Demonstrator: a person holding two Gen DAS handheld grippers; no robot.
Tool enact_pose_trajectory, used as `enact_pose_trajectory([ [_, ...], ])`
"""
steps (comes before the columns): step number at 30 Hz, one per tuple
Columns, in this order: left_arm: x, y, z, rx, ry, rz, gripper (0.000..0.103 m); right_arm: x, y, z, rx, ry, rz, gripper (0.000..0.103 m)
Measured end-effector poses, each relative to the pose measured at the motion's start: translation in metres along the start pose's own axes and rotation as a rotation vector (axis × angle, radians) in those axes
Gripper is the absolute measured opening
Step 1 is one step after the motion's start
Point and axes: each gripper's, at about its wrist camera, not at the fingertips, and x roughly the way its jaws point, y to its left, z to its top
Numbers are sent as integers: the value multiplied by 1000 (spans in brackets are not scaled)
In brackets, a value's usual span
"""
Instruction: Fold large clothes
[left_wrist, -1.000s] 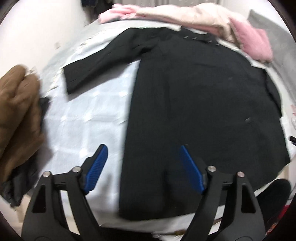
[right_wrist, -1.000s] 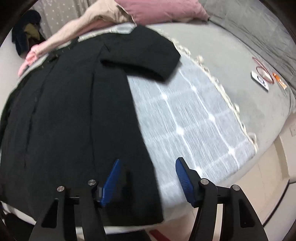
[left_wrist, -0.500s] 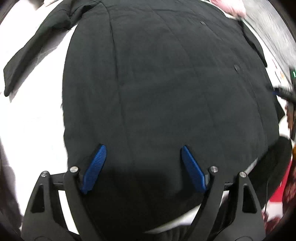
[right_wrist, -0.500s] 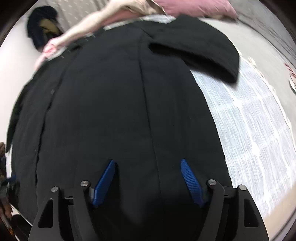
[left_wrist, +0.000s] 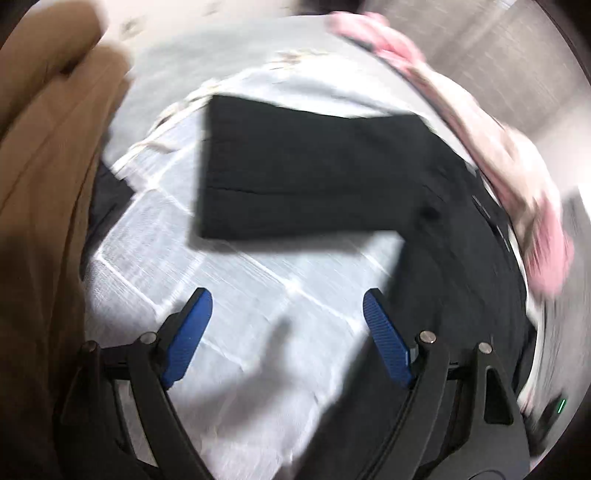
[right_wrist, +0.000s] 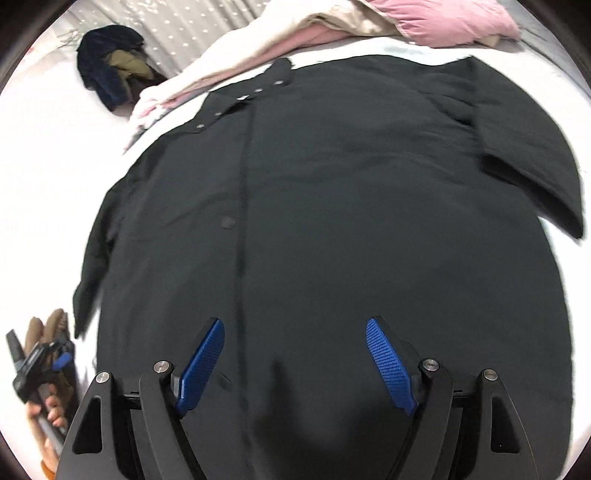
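A large black coat (right_wrist: 351, 221) lies flat on the bed, front up, snaps along its placket. Its right sleeve (right_wrist: 532, 173) is folded in at the upper right. In the left wrist view the other sleeve (left_wrist: 295, 170) stretches out to the left over the pale checked blanket (left_wrist: 229, 288), and the coat body (left_wrist: 461, 277) runs down the right. My left gripper (left_wrist: 286, 314) is open and empty above the blanket, just short of the sleeve. My right gripper (right_wrist: 293, 339) is open and empty over the coat's lower part. The left gripper also shows in the right wrist view (right_wrist: 40, 365).
A brown garment (left_wrist: 44, 184) is piled at the left of the blanket. Pink and cream clothes (right_wrist: 332, 26) lie beyond the coat's collar, and also show in the left wrist view (left_wrist: 517, 158). A dark bundle (right_wrist: 110, 70) sits at the back left.
My left gripper has swung left from over the coat body to the outstretched sleeve and blanket. My right gripper has shifted slightly left and back over the coat. Both stay open.
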Motion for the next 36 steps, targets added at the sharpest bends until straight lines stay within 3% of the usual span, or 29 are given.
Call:
enact_pose_trajectory([
  [3, 16, 2, 8, -50, -9, 49, 84, 27, 14, 11, -44, 4, 18, 80],
  [5, 27, 9, 17, -105, -54, 125, 84, 50, 22, 17, -66, 12, 25, 80],
  [7, 29, 15, 17, -158, -117, 177, 84, 59, 19, 16, -75, 55, -11, 81],
  [12, 33, 5, 12, -240, -194, 276, 84, 62, 26, 11, -153, 40, -19, 81],
  [18, 35, -15, 0, -261, -206, 184, 84, 63, 26, 9, -149, 25, -17, 81],
  [21, 43, -1, 15, -356, -214, 120, 86, 56, 27, 3, -171, 18, -34, 81],
  [25, 47, 0, 37, -403, -269, 136, 88, 50, 27, -2, -196, 16, -53, 81],
  [27, 54, -4, 53, -381, -271, 203, 78, 50, 27, -4, -200, 13, -56, 81],
  [29, 57, -10, 67, -351, -279, 204, 42, 49, 27, -4, -205, 12, -57, 81],
  [31, 53, -22, 85, -284, -294, 210, 23, 49, 26, -4, -208, 13, -53, 81],
  [34, 26, -37, 101, -168, -420, 193, 19, 48, 23, -4, -208, 12, -45, 81],
  [36, 1, -38, 103, -113, -546, 112, 18, 48, 22, -3, -205, 12, -42, 81],
])
